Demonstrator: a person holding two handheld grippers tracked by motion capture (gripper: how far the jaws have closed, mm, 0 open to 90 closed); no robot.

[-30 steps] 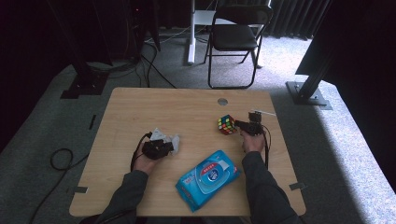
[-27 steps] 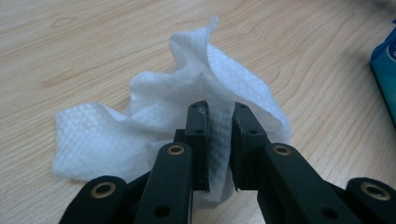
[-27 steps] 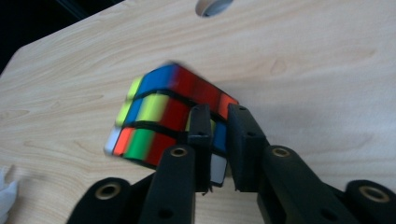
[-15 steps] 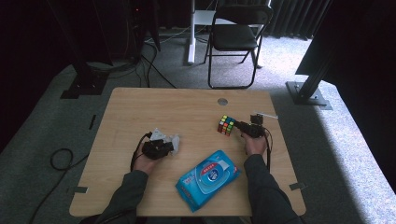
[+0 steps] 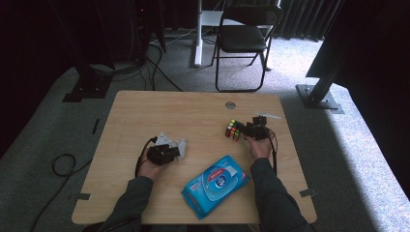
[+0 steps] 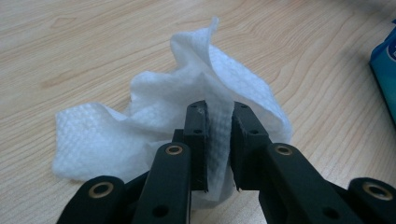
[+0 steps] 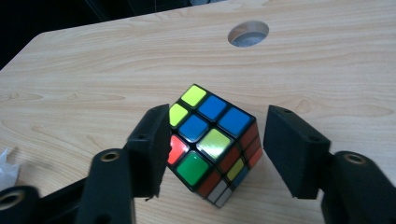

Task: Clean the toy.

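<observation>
High view: the left gripper [image 5: 178,147] rests on the table [image 5: 145,111] with a white wipe [image 5: 167,141] at its tip; the right gripper [image 5: 241,129] sits just beside a cube [image 5: 232,129], and a blue pack [image 5: 215,180] lies between the forearms. Left gripper view: the jaws pinch a fold of the crumpled wipe [image 6: 154,107], whose rest lies on the wood. Right gripper view: the jaws have just been opening and stand spread, the tilted cube [image 7: 212,142] between them; its left pad seems to touch the cube, though blur makes this uncertain, and the right one stands apart
</observation>
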